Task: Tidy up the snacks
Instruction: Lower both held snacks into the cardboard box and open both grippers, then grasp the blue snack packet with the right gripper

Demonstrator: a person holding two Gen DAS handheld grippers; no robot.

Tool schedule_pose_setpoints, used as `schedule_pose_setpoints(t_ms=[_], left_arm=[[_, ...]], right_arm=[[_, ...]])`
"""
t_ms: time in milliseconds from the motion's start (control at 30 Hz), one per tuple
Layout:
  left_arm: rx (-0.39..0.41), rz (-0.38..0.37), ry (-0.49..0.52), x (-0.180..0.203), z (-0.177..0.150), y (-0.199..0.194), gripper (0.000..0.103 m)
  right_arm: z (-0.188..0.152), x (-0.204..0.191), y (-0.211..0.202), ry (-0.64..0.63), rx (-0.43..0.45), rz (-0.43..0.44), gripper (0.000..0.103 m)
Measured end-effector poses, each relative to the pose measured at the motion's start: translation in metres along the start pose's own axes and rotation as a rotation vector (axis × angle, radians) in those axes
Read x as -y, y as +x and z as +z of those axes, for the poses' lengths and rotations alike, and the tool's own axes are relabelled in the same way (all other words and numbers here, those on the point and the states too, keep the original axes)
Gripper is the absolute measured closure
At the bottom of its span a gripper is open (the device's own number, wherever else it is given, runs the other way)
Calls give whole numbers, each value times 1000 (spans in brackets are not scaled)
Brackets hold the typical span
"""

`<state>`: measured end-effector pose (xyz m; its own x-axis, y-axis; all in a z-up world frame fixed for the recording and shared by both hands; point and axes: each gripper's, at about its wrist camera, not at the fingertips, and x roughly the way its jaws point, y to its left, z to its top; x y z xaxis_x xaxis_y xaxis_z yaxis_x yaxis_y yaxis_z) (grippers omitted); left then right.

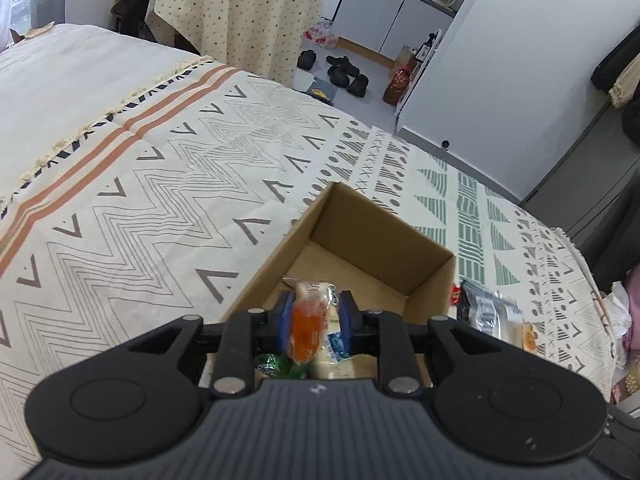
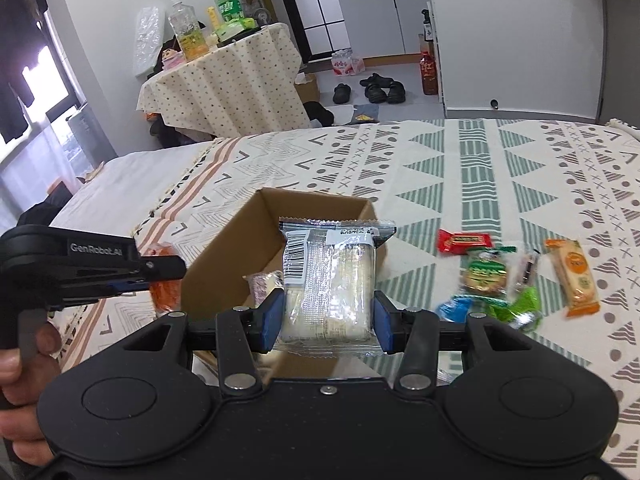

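An open cardboard box [image 1: 380, 236] [image 2: 224, 240] sits on the patterned bedspread. My left gripper [image 1: 316, 316] is shut on an orange snack packet [image 1: 307, 330] over the box's near edge; it also shows from the side in the right wrist view [image 2: 160, 276]. A pale packet [image 1: 320, 292] lies in the box below. My right gripper [image 2: 326, 318] is shut on a clear pack of pale crackers [image 2: 330, 280], held above the box's near right side. Several loose snacks lie on the bed to the right: a red packet [image 2: 464, 240], a green round one [image 2: 486, 274], an orange bar [image 2: 574, 276].
The bedspread [image 1: 160, 208] covers the bed. A draped table [image 2: 224, 76] with bottles stands behind it. Shoes [image 2: 378, 88] and a bottle [image 2: 428, 72] are on the floor. A silver packet [image 1: 492, 312] lies right of the box.
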<state>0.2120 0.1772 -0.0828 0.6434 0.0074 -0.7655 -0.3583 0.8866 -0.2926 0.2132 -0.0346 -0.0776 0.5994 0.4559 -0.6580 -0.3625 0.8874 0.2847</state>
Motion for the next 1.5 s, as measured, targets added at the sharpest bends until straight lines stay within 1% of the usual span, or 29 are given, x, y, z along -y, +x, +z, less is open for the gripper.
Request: schedule_pose_setpoints(t_ms=[100, 167, 233, 267, 300, 333, 400, 433, 467, 533, 600, 700, 833, 933, 1000, 1133, 1200, 1233, 1267, 1333, 1433, 1500], left_arm=[[-20, 4, -6, -4, 2, 1, 79], [-29, 5, -4, -7, 2, 1, 75], [-34, 14, -9, -11, 1, 0, 64], [-34, 21, -11, -11, 1, -1, 61], [-33, 24, -7, -12, 0, -2, 56], [-31, 26, -3, -12, 0, -3, 52], [-35, 33, -2, -11, -2, -6, 46], [-38, 35, -3, -11, -3, -7, 40], [-40, 38, -6, -10, -4, -8, 37], [-39, 51, -7, -9, -6, -11, 25], [-36, 59, -1, -7, -9, -16, 21], [-43, 55, 10, -5, -14, -21, 19], [-55, 62, 24, 0, -23, -27, 17], [-51, 62, 39, 5, -28, -36, 10], [-46, 66, 50, 9, -32, -42, 9], [-63, 45, 51, 15, -38, -49, 6], [-65, 37, 63, 21, -42, -53, 6], [-67, 32, 67, 24, -45, -56, 5], [-67, 23, 64, 27, -47, -58, 5], [-62, -2, 45, 30, -51, -65, 5], [-50, -11, 52, 37, -58, -74, 2], [-47, -20, 54, 41, -61, -80, 1]], right_arm=[[3, -8, 8, -7, -3, 12, 58], [5, -12, 13, -6, -11, 18, 58], [7, -13, 18, 10, -27, 36, 57], [7, -13, 19, 27, -35, 54, 57], [8, -15, 20, 33, -36, 69, 56], [9, -17, 19, 26, -24, 71, 55], [10, -23, 16, 3, -7, 52, 48], [10, -24, 14, -7, -5, 39, 43], [9, -24, 12, -7, -4, 32, 41], [8, -19, 10, 9, -9, 27, 41], [6, -14, 7, 23, -13, 9, 41], [2, -5, -1, 42, -15, -6, 39], [-3, 4, -12, 64, -12, -20, 31], [-7, 6, -21, 58, -7, -24, 28], [-10, 9, -27, 65, -5, -20, 26], [-14, 18, -39, 126, -12, 5, 21], [-16, 20, -46, 120, -11, -11, 20], [-17, 20, -50, 109, -8, -22, 17], [-18, 21, -54, 107, -4, -27, 14], [-20, 24, -62, 117, 5, -21, 12], [-23, 31, -74, 121, 10, -33, 10], [-25, 36, -81, 126, 16, -44, 9]])
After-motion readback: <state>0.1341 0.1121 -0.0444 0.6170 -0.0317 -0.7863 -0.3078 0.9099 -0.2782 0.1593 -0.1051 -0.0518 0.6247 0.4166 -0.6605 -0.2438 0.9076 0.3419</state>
